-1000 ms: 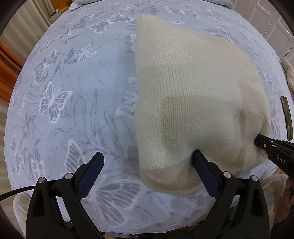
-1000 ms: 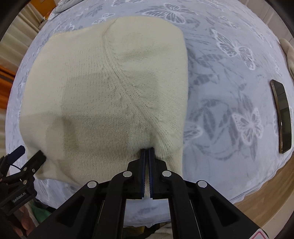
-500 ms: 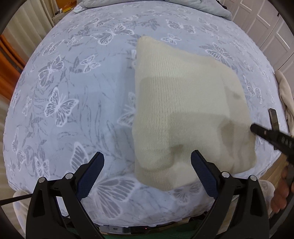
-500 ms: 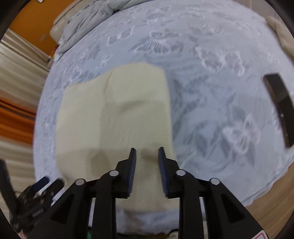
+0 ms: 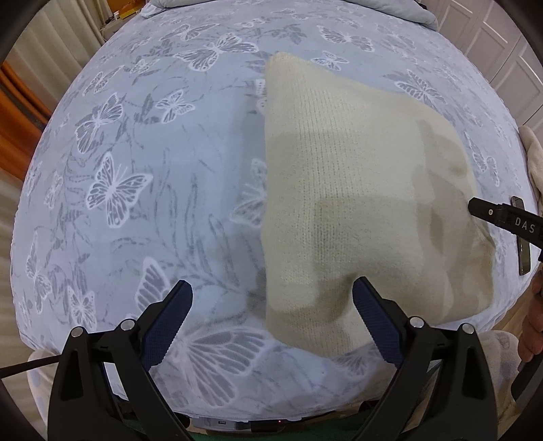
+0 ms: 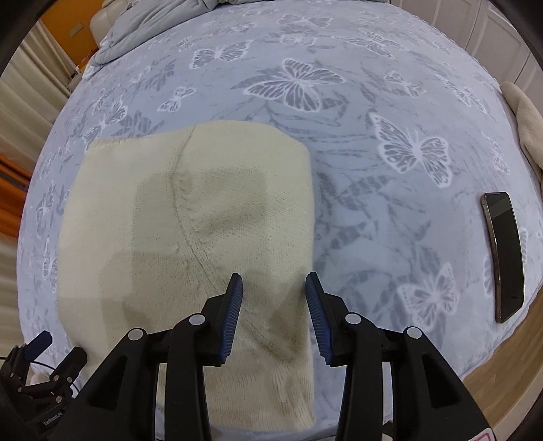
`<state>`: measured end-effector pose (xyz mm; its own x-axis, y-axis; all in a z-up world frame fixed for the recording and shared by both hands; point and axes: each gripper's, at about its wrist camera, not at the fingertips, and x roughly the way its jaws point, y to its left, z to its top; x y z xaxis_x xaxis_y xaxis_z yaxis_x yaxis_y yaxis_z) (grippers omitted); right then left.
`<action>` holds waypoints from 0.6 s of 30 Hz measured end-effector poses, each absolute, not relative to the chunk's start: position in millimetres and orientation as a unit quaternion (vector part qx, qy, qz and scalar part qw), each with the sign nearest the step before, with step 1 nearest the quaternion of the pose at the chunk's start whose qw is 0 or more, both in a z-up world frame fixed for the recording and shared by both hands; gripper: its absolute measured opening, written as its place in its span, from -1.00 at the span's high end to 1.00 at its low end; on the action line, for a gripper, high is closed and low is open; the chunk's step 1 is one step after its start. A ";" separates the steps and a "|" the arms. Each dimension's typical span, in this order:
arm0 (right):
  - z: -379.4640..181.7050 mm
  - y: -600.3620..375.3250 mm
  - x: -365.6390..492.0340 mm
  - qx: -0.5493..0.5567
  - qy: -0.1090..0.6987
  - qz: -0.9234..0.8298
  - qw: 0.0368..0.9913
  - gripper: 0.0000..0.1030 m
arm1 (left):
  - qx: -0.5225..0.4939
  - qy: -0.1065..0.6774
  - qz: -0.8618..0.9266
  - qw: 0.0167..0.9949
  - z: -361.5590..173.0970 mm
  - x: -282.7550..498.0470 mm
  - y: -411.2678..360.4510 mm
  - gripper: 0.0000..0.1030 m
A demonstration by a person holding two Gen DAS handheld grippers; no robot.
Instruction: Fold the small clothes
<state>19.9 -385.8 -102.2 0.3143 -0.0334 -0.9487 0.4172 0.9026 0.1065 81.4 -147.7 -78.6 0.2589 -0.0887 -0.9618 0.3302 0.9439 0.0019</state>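
Note:
A cream knit garment (image 5: 356, 203) lies folded flat on the butterfly-print bedspread (image 5: 135, 169); it also shows in the right wrist view (image 6: 203, 220). My left gripper (image 5: 271, 315) is open and empty, held above the garment's near left corner. My right gripper (image 6: 274, 298) is open and empty above the garment's near right edge. The right gripper's tip shows at the right of the left wrist view (image 5: 502, 217). The left gripper shows at the lower left of the right wrist view (image 6: 44, 366).
A dark phone (image 6: 504, 254) lies on the bedspread (image 6: 373, 135) near its right edge. Another cream cloth (image 6: 522, 115) lies at the far right. A grey duvet (image 6: 149, 23) is bunched at the far end. White closet doors (image 5: 502, 51) stand beyond.
My right gripper has let go of the garment's edge, opened wide and lifted back. The garment now lies flat. My left gripper stays open and has shifted only slightly.

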 end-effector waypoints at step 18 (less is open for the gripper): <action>-110.5 -409.5 9.7 0.235 0.570 -0.125 0.778 -0.29 | 0.033 0.603 -0.165 0.780 -74.6 103.4 -147.4 -0.82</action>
